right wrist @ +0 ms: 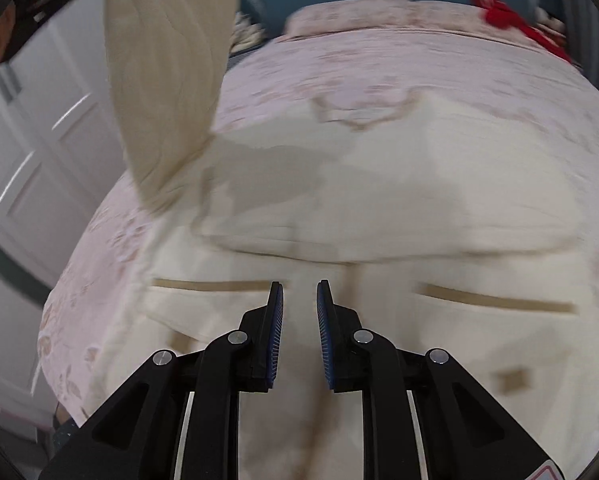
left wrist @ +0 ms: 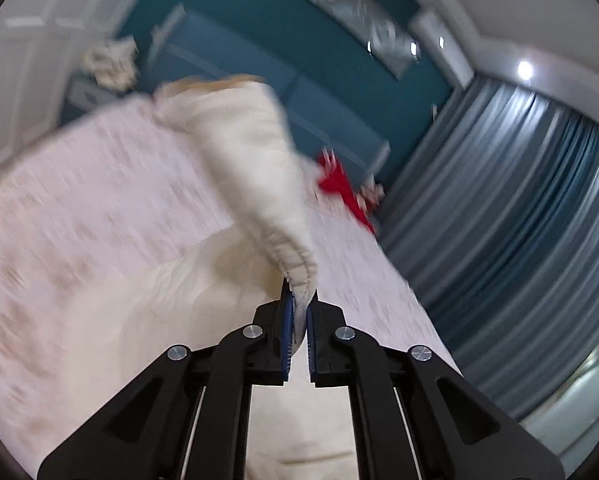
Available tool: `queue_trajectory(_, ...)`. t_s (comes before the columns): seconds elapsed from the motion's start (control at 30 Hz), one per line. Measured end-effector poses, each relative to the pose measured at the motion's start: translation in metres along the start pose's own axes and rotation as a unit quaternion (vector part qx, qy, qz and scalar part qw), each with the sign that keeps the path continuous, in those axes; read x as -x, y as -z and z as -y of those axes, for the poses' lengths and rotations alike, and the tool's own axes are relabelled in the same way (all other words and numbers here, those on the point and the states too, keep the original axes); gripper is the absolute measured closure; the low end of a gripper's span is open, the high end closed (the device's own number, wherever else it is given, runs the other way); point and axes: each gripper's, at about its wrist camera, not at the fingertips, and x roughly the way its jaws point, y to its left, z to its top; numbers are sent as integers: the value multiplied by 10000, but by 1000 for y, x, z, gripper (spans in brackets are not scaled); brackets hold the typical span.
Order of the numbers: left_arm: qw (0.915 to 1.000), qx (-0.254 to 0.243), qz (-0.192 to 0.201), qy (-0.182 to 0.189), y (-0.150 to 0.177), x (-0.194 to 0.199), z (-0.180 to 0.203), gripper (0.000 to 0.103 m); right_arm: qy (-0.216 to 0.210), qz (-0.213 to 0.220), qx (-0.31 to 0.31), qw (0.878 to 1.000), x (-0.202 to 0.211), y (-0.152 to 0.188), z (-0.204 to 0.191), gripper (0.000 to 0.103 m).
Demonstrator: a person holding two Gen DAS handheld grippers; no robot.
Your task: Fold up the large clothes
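The left gripper (left wrist: pixel 298 300) is closed on the cuff of a sleeve (left wrist: pixel 255 168) that belongs to a cream quilted jacket (right wrist: pixel 379 200); the elastic cuff sits pinched between the 2 blue pads, and the sleeve rises from there toward 11 o'clock in the left wrist view, lifted clear of the bed (left wrist: pixel 79 200). The picture is blurred, so fine details of the fabric are hard to read. The same sleeve (right wrist: pixel 167 80) appears in the right wrist view at about 10 o'clock, as a tall padded band that stands up from the jacket's body. The jacket itself lies spread on the pink patterned bedspread (right wrist: pixel 359 64), its body filling the middle and lower part of that view, with 2 tan pocket strips, one at 9 o'clock (right wrist: pixel 211 285) and one at 3 o'clock (right wrist: pixel 495 300) from the fingertips. The right gripper (right wrist: pixel 299 292) hangs over the jacket's middle with its jaws a narrow way apart and nothing between them; I cannot tell if the tips touch the cloth. A red item (left wrist: pixel 345 192) lies near the far edge of the bed, at 1 o'clock in both views. Behind the bed there is a teal headboard (left wrist: pixel 259 60), and blue-grey curtains (left wrist: pixel 499 208) hang at 3 o'clock in the left wrist view.
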Motion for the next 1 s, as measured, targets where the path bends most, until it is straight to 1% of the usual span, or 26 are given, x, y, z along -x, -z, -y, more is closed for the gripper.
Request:
queue_trajectory(0.07,9986,208,-489,-24,34,-47,5,98,200,65,-119,9997,16,5,28,85)
queue_trajectory(0.1,9971,300,-684,-125,52,-67,5,97,266,83,-201,9994,22,7,40,85)
queue_trajectory(0.17,9929,473,-1067,-211,80,-96,-4,97,338,131,-348,9987,30,9,60,84)
queue_trajectory(0.2,9888,608,-1311,-384,103,-116,-11,97,379,160,-434,9982,33,10,70,84)
queue_trajectory(0.27,9832,748,-1570,-559,130,-137,-23,97,406,205,-581,9973,38,10,85,84)
queue_trajectory(0.33,9793,836,-1717,-665,151,-148,-33,97,367,236,-736,9963,41,9,99,84)
queue_trajectory(0.37,9775,877,-1765,-751,160,-150,-37,94,345,239,-798,9959,40,7,103,83)
queue_trajectory(0.4,9760,932,-1788,-823,161,-149,-44,83,293,252,-885,9953,40,4,109,82)
queue_trajectory(0.43,9745,1002,-1813,-862,172,-142,-47,74,254,270,-947,9948,39,0,111,79)
queue_trajectory(0.47,9740,1123,-1772,-857,173,-133,-49,53,217,311,-1001,9943,38,-5,114,76)
queue_trajectory(0.5,9756,1228,-1626,-823,172,-119,-48,36,197,372,-1025,9938,38,-12,115,67)
queue_trajectory(0.53,9779,1317,-1442,-751,171,-105,-46,32,189,425,-1028,9936,38,-18,116,60)
queue_trajectory(0.6,9829,1474,-1033,-376,167,-73,-44,13,170,530,-1001,9934,39,-30,115,54)
queue_trajectory(0.63,9851,1504,-800,-254,163,-52,-48,8,165,610,-970,9933,39,-36,113,48)
queue_trajectory(0.67,9867,1518,-514,-274,159,-30,-56,6,161,672,-936,9932,40,-40,110,45)
queue_trajectory(0.7,9865,1562,-341,-341,155,-18,-66,5,142,732,-902,9931,39,-44,109,40)
queue_trajectory(0.73,9827,1756,-239,-541,150,-5,-86,5,130,760,-874,9932,37,-46,107,36)
queue_trajectory(0.77,9779,1964,-191,-689,147,1,-102,5,132,746,-819,9938,32,-50,104,34)
queue_trajectory(0.8,9678,2336,-135,-927,146,8,-129,6,136,710,-774,9944,27,-52,104,34)
queue_trajectory(0.83,9553,2727,-137,-1137,147,12,-157,6,169,662,-781,9946,17,-55,106,34)
queue_trajectory(0.87,9467,2975,-144,-1229,149,16,-173,9,243,613,-877,9940,10,-55,110,34)
queue_trajectory(0.9,9336,3357,-161,-1245,153,18,-196,13,263,556,-1058,9925,3,-56,119,34)
queue_trajectory(0.93,9229,3660,-145,-1189,156,20,-215,16,238,525,-1217,9909,-1,-57,125,34)
queue_trajectory(0.97,9143,3891,-110,-1121,158,21,-227,18,272,505,-1424,9881,-5,-56,134,34)
queue_trajectory(1.0,9086,4046,-51,-1035,158,22,-236,21,318,501,-1544,9862,-7,-56,140,34)
